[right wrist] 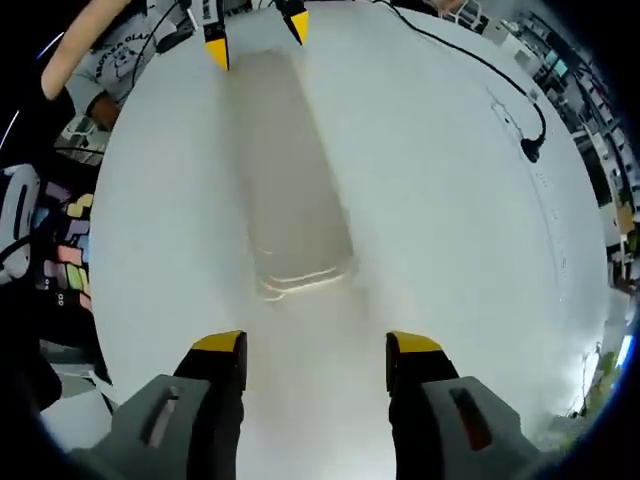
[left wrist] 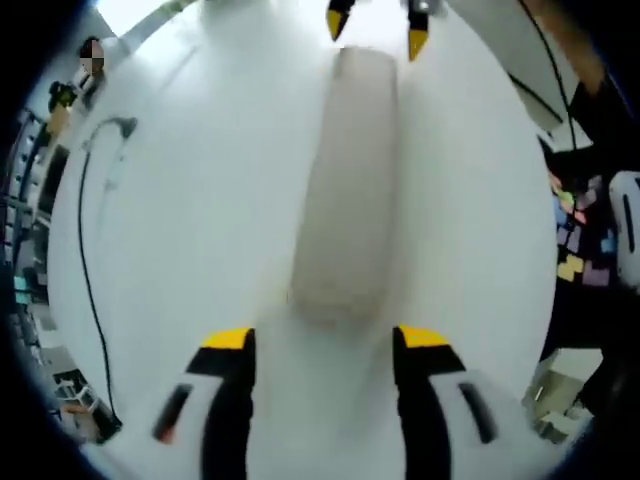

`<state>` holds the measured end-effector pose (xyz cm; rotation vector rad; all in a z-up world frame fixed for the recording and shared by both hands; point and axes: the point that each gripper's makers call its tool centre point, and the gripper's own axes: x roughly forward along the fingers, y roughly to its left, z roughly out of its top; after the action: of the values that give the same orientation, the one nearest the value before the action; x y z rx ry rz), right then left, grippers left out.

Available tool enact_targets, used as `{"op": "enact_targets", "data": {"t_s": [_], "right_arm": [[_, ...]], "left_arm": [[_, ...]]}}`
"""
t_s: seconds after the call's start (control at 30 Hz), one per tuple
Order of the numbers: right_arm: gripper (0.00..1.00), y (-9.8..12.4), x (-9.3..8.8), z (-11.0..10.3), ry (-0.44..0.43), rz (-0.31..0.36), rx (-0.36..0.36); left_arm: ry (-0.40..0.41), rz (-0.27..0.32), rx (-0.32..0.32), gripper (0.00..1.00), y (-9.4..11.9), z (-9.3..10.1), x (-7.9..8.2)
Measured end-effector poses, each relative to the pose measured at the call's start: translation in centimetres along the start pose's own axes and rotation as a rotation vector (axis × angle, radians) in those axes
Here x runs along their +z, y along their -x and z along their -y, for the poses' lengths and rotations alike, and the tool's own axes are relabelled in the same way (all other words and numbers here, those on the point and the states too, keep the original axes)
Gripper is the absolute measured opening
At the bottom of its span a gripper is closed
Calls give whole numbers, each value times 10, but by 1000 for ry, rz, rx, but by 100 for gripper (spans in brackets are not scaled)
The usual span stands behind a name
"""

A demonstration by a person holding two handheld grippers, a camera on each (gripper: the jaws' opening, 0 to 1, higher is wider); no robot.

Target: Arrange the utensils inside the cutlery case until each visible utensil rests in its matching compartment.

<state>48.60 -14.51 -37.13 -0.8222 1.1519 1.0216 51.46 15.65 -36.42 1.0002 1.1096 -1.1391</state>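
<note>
You're lining up both wide-open tools, left tool point(left wrist: 324, 338) and right tool point(right wrist: 317, 345), on opposite ends of the long beige lidded cutlery case point(left wrist: 348, 180) on the white counter point(left wrist: 200, 200), so keep them centred.

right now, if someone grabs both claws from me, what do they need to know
Left claw: open, holding nothing, just short of one end of the closed beige cutlery case.
Right claw: open, holding nothing, just short of the opposite end of the case.
The case lies lengthwise between the two claws on the white table. A black cable runs along the table, well off to the side.
Done: nothing can be confirmed; I can see no utensils or compartments.
Left: open the case, then sort each utensil into its matching compartment.
</note>
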Motion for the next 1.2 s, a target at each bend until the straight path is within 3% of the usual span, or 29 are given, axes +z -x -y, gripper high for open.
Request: {"op": "enact_targets", "data": {"t_s": [0.1,0.13,0.23,0.3,0.37,0.43,0.47,0.53,0.63,0.73,0.8,0.83,0.97,1.03,1.1,1.2], "right_arm": [[58,4,-10,8,-46,51,-56],[59,6,-10,12,-114,95,-79],[57,12,-15,17,-184,145,-124],[56,17,-13,20,-219,204,-160],[55,22,-13,24,-299,261,-209],[55,25,-10,23,-336,329,-228],[55,27,-4,23,-353,395,-231],[54,30,1,21,-403,491,-244],[54,33,3,19,-432,584,-283],[55,35,-2,18,-467,645,-365],[55,39,1,17,-455,711,-424],[55,42,1,15,-452,748,-450],[52,49,0,9,-477,831,-525],[51,48,-3,3,-482,826,-544],[50,51,-2,-4,-525,891,-531],[49,56,-8,-9,-525,902,-594]], "left_arm": [[50,60,40,55,0,-5,-1],[68,75,32,53,0,-3,-1],[82,70,40,52,2,-1,-7],[138,57,87,51,4,-2,-12],[209,102,146,45,7,-5,-9],[180,140,176,42,8,-2,-7],[181,153,188,43,8,0,-7],[221,168,236,42,8,-2,-12],[237,270,375,37,13,-13,-13],[316,376,470,37,22,-17,-13],[327,434,541,37,30,-17,-14],[348,512,562,37,35,-14,-10],[438,710,545,36,46,2,1],[454,794,569,35,55,7,4],[481,865,563,36,60,14,4],[510,897,586,37,62,18,-3]]}}
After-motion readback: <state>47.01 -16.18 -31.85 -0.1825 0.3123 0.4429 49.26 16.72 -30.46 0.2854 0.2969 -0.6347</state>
